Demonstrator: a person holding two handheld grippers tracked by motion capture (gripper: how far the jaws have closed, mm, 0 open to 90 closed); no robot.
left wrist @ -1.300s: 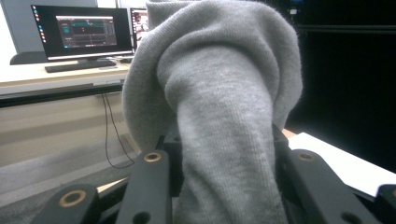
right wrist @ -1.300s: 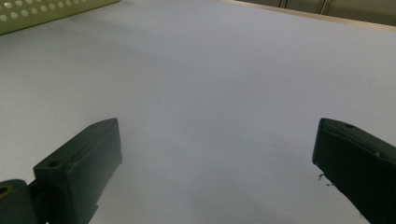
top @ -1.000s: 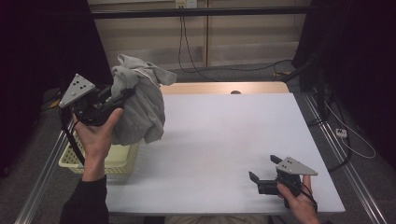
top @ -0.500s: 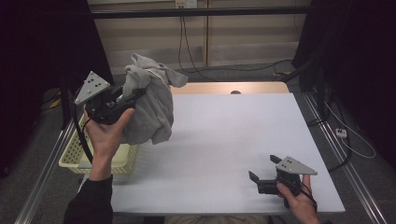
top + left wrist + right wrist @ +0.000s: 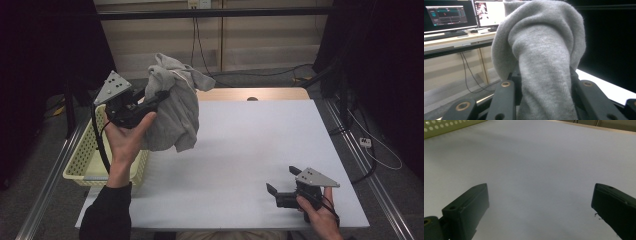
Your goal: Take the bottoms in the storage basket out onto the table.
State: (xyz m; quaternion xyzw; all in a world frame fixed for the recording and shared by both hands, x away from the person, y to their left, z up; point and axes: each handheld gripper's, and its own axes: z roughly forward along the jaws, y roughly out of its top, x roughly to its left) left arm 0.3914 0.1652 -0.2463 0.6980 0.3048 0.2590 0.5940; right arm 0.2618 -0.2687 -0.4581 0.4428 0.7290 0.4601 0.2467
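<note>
A grey knit garment [image 5: 176, 107] hangs bunched in the air over the table's left edge, held up by my left gripper [image 5: 162, 95], which is shut on a fold of it. In the left gripper view the grey cloth [image 5: 544, 62] drapes thickly between and over the black jaws and hides their tips. My right gripper [image 5: 282, 182] rests low at the table's front right, open, with nothing between its fingers. In the right gripper view its two black fingers [image 5: 466, 210] stand wide apart over the bare white tabletop [image 5: 536, 170].
A pale yellow perforated basket [image 5: 82, 165] sits at the table's left edge, under my left forearm; its rim [image 5: 446, 127] appears far off in the right gripper view. The white table [image 5: 260, 145] stretches between the hands. Cables run along the floor behind. Monitors [image 5: 449, 15] stand on a desk.
My left hand has carried the grey garment rightward and slightly up, from above the basket toward the table. The right gripper has stayed where it was.
</note>
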